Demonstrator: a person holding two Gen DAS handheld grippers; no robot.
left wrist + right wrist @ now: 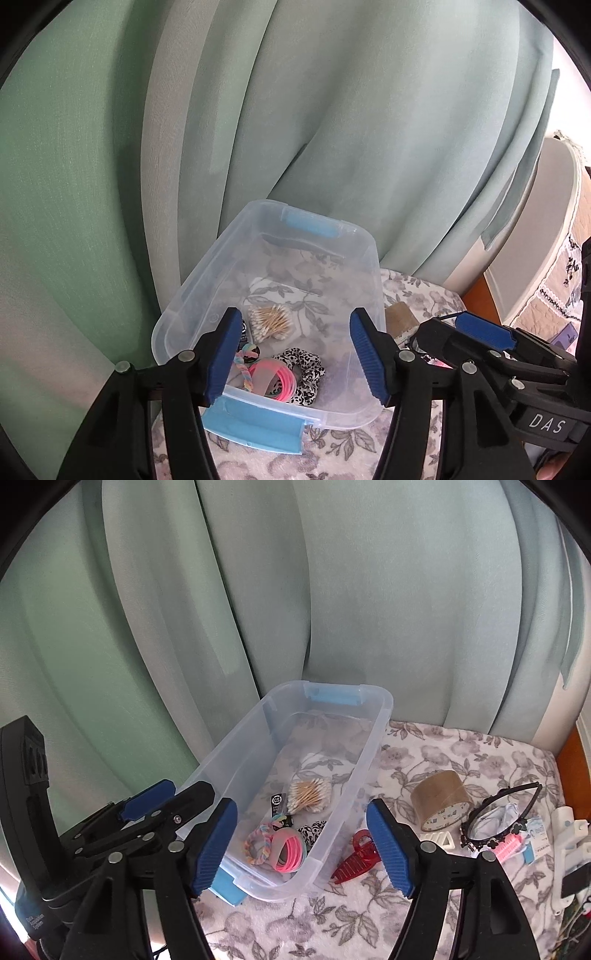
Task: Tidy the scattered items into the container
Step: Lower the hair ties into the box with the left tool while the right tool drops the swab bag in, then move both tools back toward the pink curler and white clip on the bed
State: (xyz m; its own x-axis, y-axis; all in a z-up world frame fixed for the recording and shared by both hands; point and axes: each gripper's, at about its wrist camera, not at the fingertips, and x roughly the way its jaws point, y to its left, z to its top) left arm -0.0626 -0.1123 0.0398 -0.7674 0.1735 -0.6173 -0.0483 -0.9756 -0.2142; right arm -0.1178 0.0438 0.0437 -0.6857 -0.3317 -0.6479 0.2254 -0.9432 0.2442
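Observation:
A clear plastic bin with blue handles sits on a floral cloth. Inside lie cotton swabs, pink hair ties, a pastel braided tie and a leopard scrunchie. My left gripper is open and empty above the bin's near end. My right gripper is open and empty over the bin's near right corner. Outside the bin lie a red hair claw, brown tape, a black headband and a pink comb.
Pale green curtains hang close behind the bin. A white triangular piece and a small packet lie near the headband. A white device sits at the right edge. A wooden edge borders the cloth.

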